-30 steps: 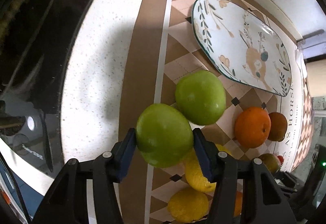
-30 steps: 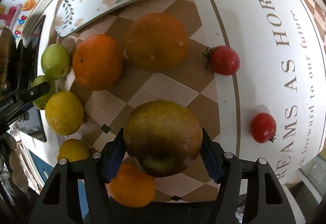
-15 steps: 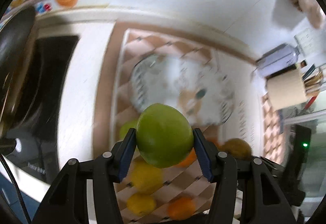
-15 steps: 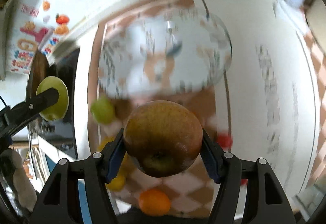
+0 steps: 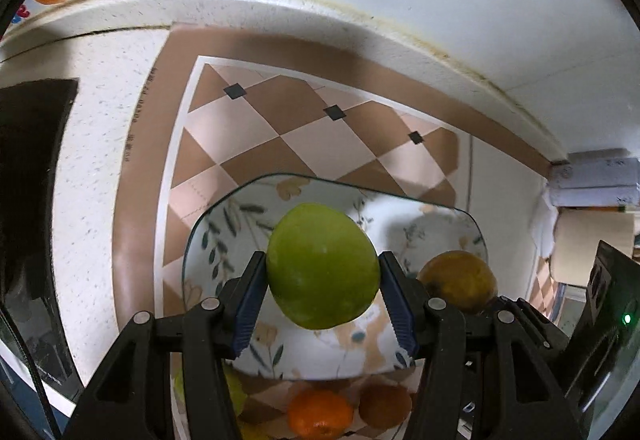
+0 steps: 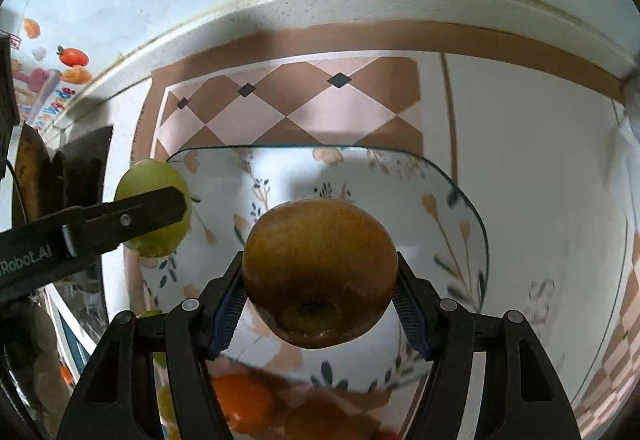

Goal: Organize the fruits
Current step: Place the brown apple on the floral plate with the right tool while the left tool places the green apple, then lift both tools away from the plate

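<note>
Both tools have swung off the fruit pile and now hang over the plate (image 5: 224,224), each with its catch carried along. The left tool (image 5: 323,294) is clamped on a green apple (image 5: 322,266), pads on opposite flanks at its widest girth; the right tool (image 6: 320,302) grips a brown apple (image 6: 320,272) the same way, stem hollow facing the camera. Both look firm and smooth, round enough to roll once freed, so they want setting low on the plate, which looks breakable. An orange (image 5: 320,414) waits on the mat (image 5: 280,108) below. The left view catches the brown apple at its right edge and boxes against the wall; the right view alone shows the left tool side-on, plus a dark block at the worktop's left end.
</note>
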`<act>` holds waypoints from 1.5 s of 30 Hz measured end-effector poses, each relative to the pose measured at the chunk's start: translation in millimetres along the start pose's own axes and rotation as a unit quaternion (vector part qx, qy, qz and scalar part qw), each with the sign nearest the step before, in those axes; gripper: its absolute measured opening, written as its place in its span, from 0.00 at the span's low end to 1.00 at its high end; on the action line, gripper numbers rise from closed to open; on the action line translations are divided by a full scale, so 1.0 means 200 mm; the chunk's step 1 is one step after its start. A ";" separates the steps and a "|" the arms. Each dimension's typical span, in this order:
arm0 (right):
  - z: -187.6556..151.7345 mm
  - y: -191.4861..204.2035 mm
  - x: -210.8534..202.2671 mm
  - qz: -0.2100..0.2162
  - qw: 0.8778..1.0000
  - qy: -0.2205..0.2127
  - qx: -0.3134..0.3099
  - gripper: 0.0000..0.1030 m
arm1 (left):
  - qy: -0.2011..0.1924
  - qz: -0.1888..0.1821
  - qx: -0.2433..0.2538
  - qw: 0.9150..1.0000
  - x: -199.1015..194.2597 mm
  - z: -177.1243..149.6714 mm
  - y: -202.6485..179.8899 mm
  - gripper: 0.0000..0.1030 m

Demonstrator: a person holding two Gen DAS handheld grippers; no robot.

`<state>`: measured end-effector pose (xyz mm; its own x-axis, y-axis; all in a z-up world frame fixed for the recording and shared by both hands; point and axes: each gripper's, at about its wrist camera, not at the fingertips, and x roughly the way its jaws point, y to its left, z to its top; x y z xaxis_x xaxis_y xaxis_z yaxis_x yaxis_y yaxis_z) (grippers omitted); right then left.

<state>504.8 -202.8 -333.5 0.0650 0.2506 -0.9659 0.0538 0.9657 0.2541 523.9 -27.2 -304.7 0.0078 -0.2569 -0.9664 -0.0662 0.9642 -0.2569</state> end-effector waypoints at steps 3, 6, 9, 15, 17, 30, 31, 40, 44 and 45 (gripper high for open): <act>0.05 -0.01 0.05 -0.001 1.000 0.012 -0.008 0.68 | 0.013 0.007 -0.003 1.000 0.05 0.02 0.00 0.51; 0.09 -0.02 0.08 -0.002 1.000 0.019 -0.011 0.68 | 0.028 0.013 -0.010 0.999 0.10 0.04 0.00 0.52; 0.11 -0.03 0.09 -0.004 1.000 0.026 -0.011 0.68 | 0.041 0.017 -0.017 0.999 0.14 0.04 0.01 0.52; 0.12 -0.05 0.12 -0.015 0.999 0.043 0.000 0.69 | 0.054 0.025 -0.015 0.998 0.19 0.04 0.01 0.52; 0.12 -0.06 0.12 -0.013 0.999 0.043 0.009 0.81 | 0.056 0.018 -0.014 0.998 0.19 0.04 0.01 0.55; -0.02 -0.05 -0.18 -0.070 0.997 -0.013 0.020 0.92 | -0.027 0.077 0.040 0.996 -0.05 -0.09 -0.06 0.82; -0.05 -0.04 -0.21 -0.079 0.997 -0.018 0.019 0.92 | -0.035 0.085 0.043 0.995 -0.07 -0.11 -0.04 0.82; -0.36 0.02 -0.42 -0.103 0.992 -0.064 0.024 0.92 | -0.118 0.136 0.077 0.981 -0.32 -0.39 -0.04 0.82; -0.48 0.07 -0.50 -0.109 0.990 -0.083 0.021 0.92 | -0.148 0.138 0.086 0.975 -0.43 -0.52 -0.06 0.82; -0.51 0.08 -0.53 -0.109 0.990 -0.088 0.020 0.92 | -0.155 0.136 0.087 0.975 -0.46 -0.56 -0.06 0.82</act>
<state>396.8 -207.3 -231.6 0.2196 0.0182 -0.9754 0.1253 0.9910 0.0467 411.8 -22.4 -211.4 0.3163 0.0158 -0.9485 0.0622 0.9974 0.0374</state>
